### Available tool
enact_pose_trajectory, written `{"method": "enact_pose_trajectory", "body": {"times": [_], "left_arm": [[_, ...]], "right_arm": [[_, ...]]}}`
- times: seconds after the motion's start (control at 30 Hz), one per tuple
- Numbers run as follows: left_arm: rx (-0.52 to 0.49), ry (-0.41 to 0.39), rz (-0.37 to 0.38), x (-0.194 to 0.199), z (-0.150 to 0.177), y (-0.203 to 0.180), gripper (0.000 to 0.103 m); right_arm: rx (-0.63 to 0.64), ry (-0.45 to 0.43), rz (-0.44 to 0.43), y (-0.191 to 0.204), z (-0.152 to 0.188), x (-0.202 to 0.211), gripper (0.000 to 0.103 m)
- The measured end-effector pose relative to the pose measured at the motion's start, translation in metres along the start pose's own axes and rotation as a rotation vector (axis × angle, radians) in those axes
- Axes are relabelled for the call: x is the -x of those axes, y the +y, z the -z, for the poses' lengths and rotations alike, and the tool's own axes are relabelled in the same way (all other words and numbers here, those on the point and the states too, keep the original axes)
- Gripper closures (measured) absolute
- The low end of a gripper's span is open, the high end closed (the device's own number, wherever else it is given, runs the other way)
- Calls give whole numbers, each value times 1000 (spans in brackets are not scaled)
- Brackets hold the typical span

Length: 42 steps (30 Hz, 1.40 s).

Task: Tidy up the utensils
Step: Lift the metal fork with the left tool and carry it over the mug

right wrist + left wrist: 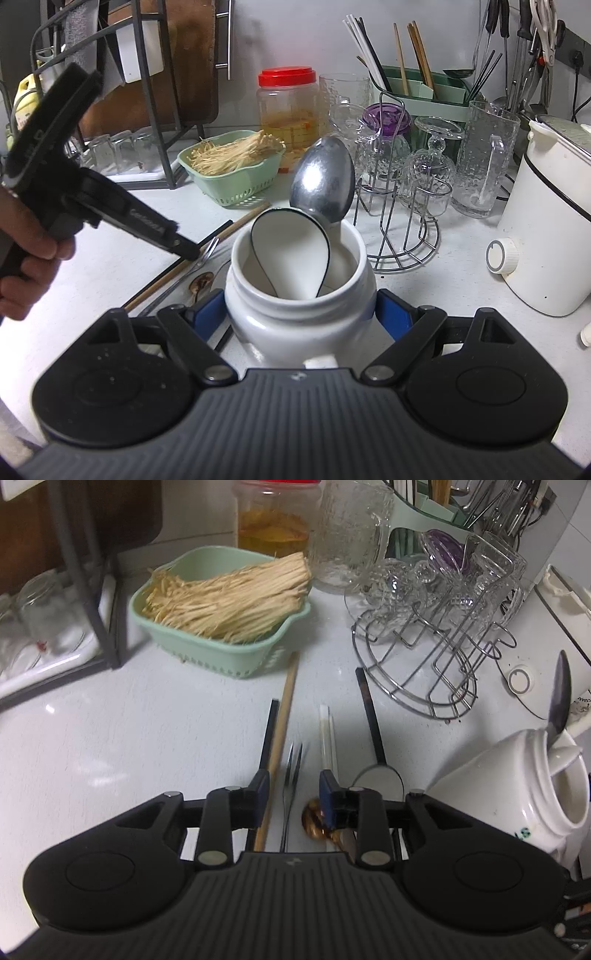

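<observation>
The left gripper (294, 790) hangs with jaws apart straddling the fork (291, 775) on the counter, whose long axis runs twelve to six, in line with the fingers. The right gripper (301, 314) is clamped on the jar (299, 295), at the left gripper's three o'clock, so the left is nearer.

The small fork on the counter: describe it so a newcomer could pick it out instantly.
Start at the white jar held in the right claw. Loose utensils lie on the counter beside it. The fork is the thin metal piece with two prongs, between the wooden chopstick and the white chopsticks.
</observation>
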<state>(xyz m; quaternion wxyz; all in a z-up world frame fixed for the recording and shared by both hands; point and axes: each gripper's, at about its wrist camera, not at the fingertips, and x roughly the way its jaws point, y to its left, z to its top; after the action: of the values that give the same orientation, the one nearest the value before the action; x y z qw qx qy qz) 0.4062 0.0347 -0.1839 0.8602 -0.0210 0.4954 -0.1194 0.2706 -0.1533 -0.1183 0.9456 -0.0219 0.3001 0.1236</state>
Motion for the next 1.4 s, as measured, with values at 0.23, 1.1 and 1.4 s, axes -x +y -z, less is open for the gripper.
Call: {"method": "enact_pose_trajectory", "body": {"times": [0.23, 1.1, 1.4], "left_arm": [[-38, 5, 2, -21, -10, -3, 69], [-47, -76, -39, 15, -4, -10, 95], [-28, -145, -33, 63, 12, -23, 95]], "right_arm": [[-10, -1, 27, 2, -2, -4, 14], [-5, 3, 40, 5, -2, -7, 14], [9, 3, 27, 3, -3, -8, 13]]}}
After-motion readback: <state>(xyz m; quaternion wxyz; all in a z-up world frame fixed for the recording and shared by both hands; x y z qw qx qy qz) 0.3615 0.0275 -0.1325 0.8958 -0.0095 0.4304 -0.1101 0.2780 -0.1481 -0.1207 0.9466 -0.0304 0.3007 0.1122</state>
